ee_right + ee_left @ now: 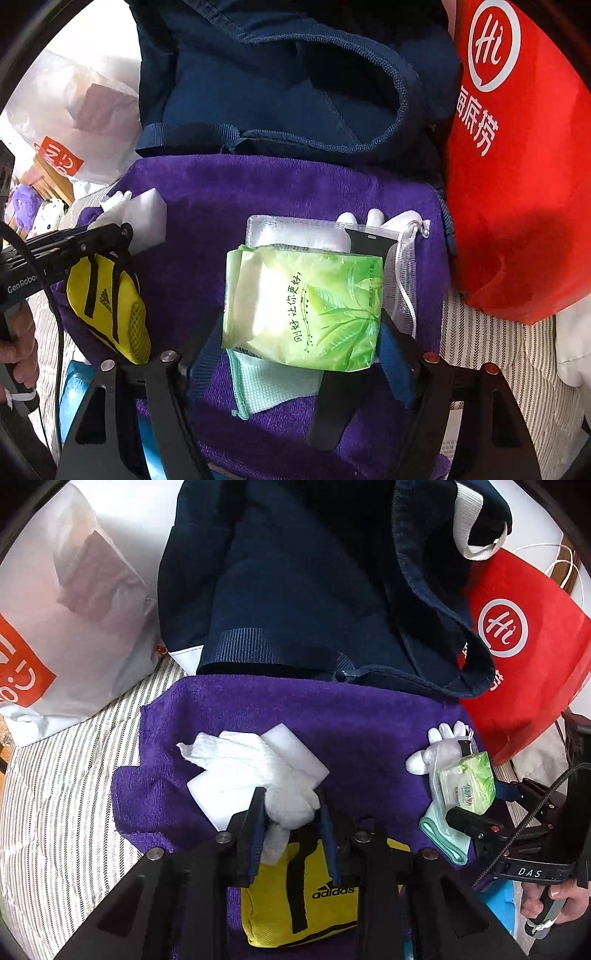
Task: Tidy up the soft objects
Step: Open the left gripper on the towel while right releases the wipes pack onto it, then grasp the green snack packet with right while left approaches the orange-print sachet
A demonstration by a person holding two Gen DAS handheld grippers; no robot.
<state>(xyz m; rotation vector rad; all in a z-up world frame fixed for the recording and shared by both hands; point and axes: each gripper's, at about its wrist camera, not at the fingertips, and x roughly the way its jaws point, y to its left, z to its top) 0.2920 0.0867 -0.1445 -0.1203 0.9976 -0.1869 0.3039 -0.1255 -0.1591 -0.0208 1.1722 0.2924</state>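
The left hand-held gripper (pixel 290 812) pinches a white cloth (pixel 255 764) over the purple towel (pixel 332 720). The right hand-held gripper (pixel 303 332), spread wide, clasps a green tissue pack (pixel 306 310). Only the right view shows its printed leaves.

The right gripper (pixel 301 314) is holding a green tissue pack (pixel 306 306) between its wide jaws, over a purple towel (pixel 258 188). A mint cloth (pixel 273 387) and a clear pouch (pixel 295 232) are lying under the pack. The left gripper (pixel 110 232) is reaching in by a white sponge (pixel 147 218), with a yellow bag (pixel 110 306) just below it. A navy bag (pixel 288 92) is sitting behind the towel, beside a red bag (pixel 517 184).
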